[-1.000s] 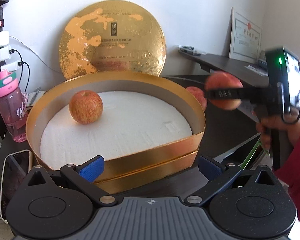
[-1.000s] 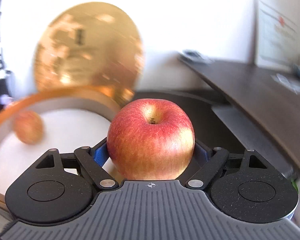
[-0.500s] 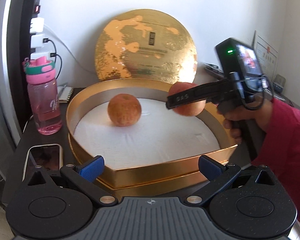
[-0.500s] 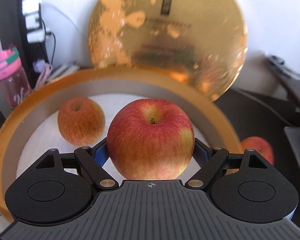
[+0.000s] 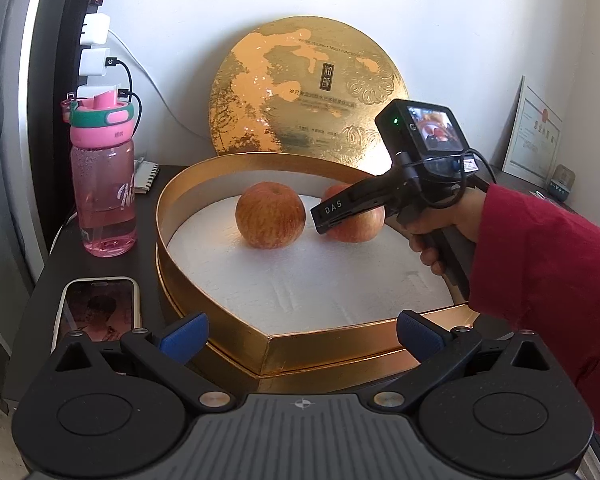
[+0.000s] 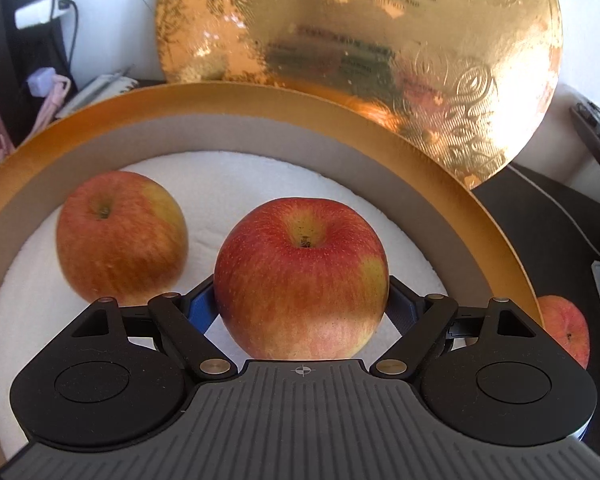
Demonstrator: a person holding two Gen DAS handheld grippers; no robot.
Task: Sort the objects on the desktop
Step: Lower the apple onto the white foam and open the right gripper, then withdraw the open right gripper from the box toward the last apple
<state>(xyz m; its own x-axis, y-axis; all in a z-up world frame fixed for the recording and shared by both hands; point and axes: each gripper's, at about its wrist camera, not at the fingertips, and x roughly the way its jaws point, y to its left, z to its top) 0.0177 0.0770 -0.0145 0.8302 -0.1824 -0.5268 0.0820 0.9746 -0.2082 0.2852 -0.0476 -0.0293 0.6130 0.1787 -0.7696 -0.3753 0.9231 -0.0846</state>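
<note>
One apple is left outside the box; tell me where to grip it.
Grip the loose apple across its widest middle, coming from the front with open jaws level. It lies on the dark desk close beside the gold box, so keep one finger clear of that wall.

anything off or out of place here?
One apple sits on the dark desk outside the gold box, while another rests inside on the white liner and the right gripper holds a third over it. Nothing looks spilled or damaged.
</note>
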